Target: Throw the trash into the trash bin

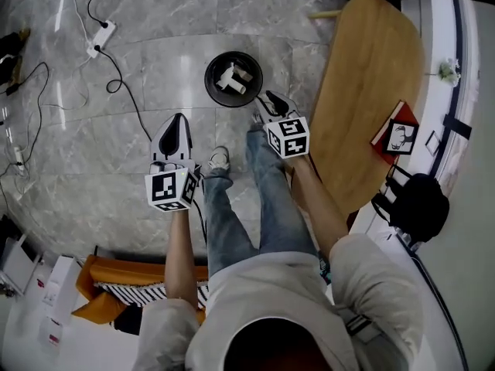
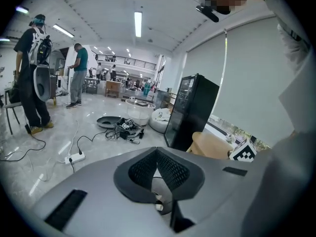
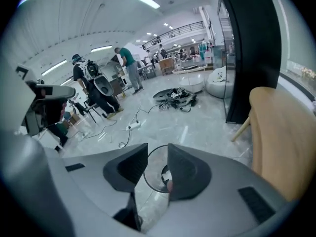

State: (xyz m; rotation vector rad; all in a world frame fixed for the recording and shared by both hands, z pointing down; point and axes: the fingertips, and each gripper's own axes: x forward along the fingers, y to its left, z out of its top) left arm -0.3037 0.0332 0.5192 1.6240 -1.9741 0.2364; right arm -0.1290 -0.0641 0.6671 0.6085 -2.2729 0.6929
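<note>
The trash bin [image 1: 233,78] is a round black bin on the grey marble floor, with white crumpled trash [image 1: 232,76] lying inside it. My right gripper [image 1: 268,97] hovers just right of the bin's rim. Its jaws stand apart with nothing between them, and the bin [image 3: 154,174] shows through the gap in the right gripper view [image 3: 158,154]. My left gripper [image 1: 179,117] hangs lower left of the bin, well apart from it. Its jaws [image 2: 157,151] meet at the tip and hold nothing.
A wooden table [image 1: 371,91] runs along the right, with a red book [image 1: 396,135] at its edge. A power strip [image 1: 101,33] and black cables trail over the floor at upper left. People [image 2: 29,68] stand farther off, near a black cabinet [image 2: 190,112].
</note>
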